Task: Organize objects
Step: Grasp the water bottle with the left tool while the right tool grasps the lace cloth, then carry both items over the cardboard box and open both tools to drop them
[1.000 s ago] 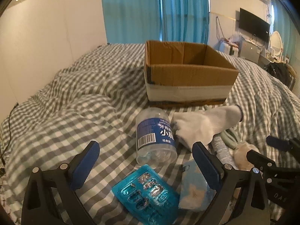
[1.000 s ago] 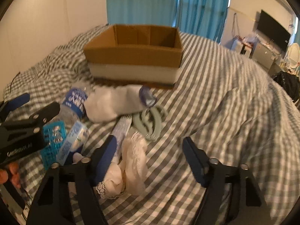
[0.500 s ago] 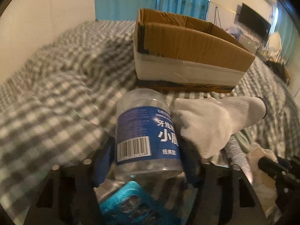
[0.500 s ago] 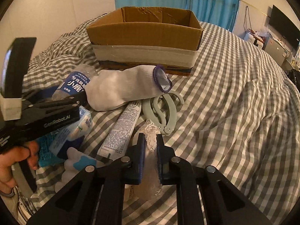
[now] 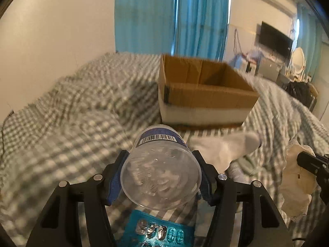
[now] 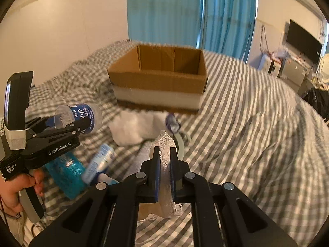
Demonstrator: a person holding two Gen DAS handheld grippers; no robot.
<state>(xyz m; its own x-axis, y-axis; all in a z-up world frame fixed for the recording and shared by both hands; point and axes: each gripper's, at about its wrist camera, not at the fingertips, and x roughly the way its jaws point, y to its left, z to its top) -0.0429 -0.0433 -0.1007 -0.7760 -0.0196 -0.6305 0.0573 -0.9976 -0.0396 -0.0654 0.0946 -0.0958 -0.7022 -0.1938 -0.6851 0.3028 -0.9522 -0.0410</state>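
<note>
Jaws of left gripper [image 5: 160, 177] clamped on clear bottle [image 5: 161, 170], lifted off bed [image 5: 72, 113]; jaws of right gripper [image 6: 164, 164] pinched tight on lace cloth [image 6: 165, 144]. Cardboard box [image 6: 158, 82] looks empty: 0 placed. Glove [image 6: 135, 127], blister pack [image 6: 63, 175], tube, scissors left on bed.

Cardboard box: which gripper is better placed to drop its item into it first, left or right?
Probably the left. The left gripper holds the clear jar lifted, pointing at the cardboard box. The right gripper holds the lace cloth, equally ready, though the box looks somewhat farther.
</note>
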